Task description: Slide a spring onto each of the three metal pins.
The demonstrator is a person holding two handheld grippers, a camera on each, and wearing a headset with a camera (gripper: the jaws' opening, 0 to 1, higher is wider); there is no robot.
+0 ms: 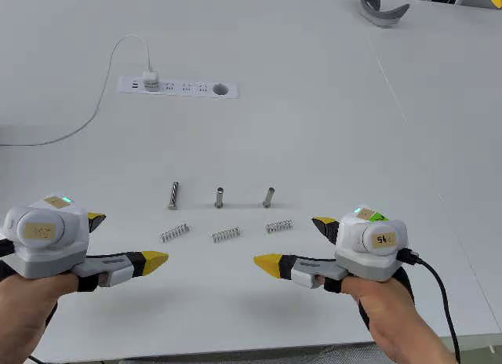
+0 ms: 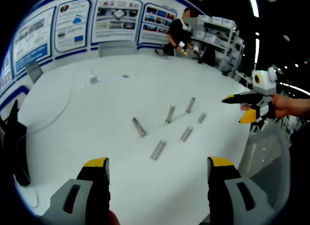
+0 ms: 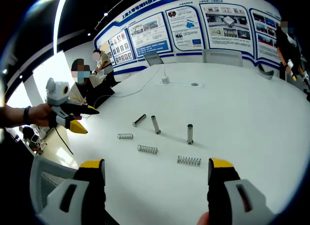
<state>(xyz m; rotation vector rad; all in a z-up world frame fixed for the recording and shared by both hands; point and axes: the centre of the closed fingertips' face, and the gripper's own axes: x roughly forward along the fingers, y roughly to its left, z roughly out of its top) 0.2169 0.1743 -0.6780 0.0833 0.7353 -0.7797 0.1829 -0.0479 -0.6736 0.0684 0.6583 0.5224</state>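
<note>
Three pins (image 1: 220, 196) and three springs (image 1: 226, 234) rest on the surface (image 1: 314, 129); left gripper (image 1: 129, 238) and right gripper (image 1: 290, 241) hover nearby, fingers spread, empty.

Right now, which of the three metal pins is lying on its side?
The leftmost pin in the head view; the middle pin and right pin stand upright.

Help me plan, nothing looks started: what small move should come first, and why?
Probably lower the right gripper onto the right-hand spring and close on it. It and the left gripper are open and empty, the three springs lie loose in front of the bare pins, and that spring is nearest the right gripper.
</note>
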